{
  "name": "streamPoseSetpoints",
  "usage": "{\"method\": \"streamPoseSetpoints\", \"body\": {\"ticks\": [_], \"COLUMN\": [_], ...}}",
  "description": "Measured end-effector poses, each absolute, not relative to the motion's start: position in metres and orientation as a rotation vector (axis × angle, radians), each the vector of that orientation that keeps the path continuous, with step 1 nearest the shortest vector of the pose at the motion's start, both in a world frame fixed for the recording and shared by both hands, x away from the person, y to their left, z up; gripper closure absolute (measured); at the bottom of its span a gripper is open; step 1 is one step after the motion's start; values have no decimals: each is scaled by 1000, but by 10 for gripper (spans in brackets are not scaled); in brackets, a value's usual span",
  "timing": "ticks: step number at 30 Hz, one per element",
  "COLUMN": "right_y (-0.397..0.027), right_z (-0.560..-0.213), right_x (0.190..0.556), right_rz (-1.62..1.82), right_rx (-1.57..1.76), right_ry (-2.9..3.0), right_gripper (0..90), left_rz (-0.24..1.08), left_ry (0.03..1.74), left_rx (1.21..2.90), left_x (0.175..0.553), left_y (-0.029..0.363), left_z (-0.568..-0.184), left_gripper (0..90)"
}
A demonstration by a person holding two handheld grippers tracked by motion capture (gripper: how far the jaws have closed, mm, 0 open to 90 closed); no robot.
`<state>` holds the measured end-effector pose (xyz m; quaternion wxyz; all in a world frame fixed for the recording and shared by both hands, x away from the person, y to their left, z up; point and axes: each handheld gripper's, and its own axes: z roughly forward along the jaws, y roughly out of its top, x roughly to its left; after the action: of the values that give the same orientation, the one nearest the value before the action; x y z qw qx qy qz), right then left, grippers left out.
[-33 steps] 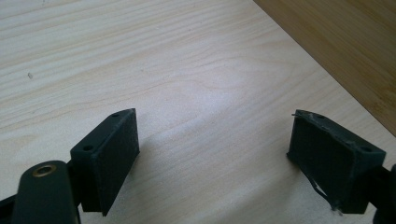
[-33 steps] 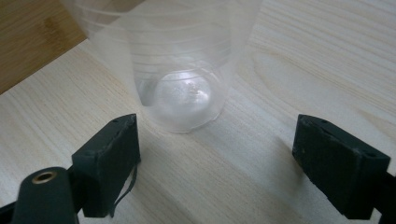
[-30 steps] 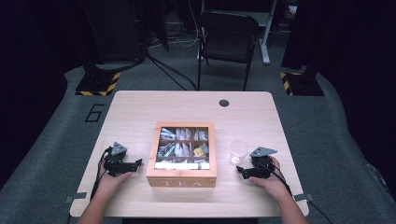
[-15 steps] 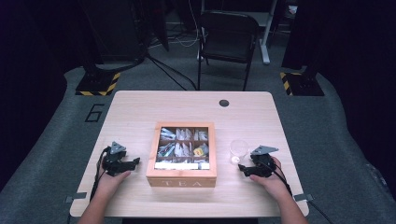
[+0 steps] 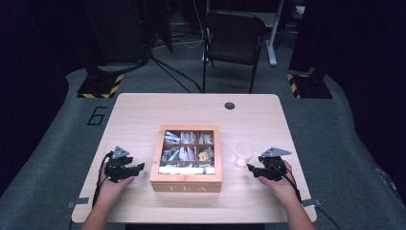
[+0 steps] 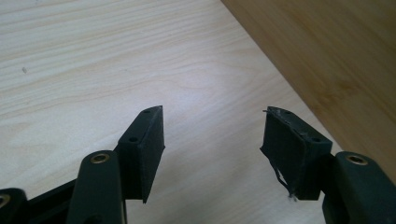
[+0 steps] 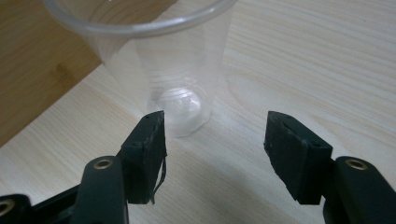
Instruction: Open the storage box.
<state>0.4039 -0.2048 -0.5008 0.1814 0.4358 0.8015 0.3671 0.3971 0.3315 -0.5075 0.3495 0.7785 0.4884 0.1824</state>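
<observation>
A person sits at a wooden table [image 5: 143, 115] with a gripper in each hand. A tea box [image 5: 187, 158] sits in the middle, directly in front of the person, its lid down and its compartments of tea bags visible through the clear top. That central spot puts it within reach of both hands.

The left gripper [image 5: 128, 168] rests on the table just left of the box, aimed at its side wall. Its jaws have just been closing but stand apart, with bare table between them.

The right gripper [image 5: 253, 168] rests at the box's right, pointing at a clear cup [image 5: 243, 153] standing upright between gripper and box. Its jaws have also just been closing, yet remain spread, short of the cup and gripping nothing. The cup likely waits there, empty, to receive a tea bag.
</observation>
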Motion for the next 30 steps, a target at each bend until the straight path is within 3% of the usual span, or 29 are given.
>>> {"method": "streamPoseSetpoints", "body": {"ticks": [30], "right_y": [-211], "right_z": [-472], "right_x": [386], "right_rz": [1067], "right_rx": [1287], "right_ry": [2191], "right_gripper": [436], "left_rz": [404], "left_ry": [1137], "left_rx": [1971], "left_x": [357], "left_y": [323], "left_z": [-456], "left_gripper": [493]}}
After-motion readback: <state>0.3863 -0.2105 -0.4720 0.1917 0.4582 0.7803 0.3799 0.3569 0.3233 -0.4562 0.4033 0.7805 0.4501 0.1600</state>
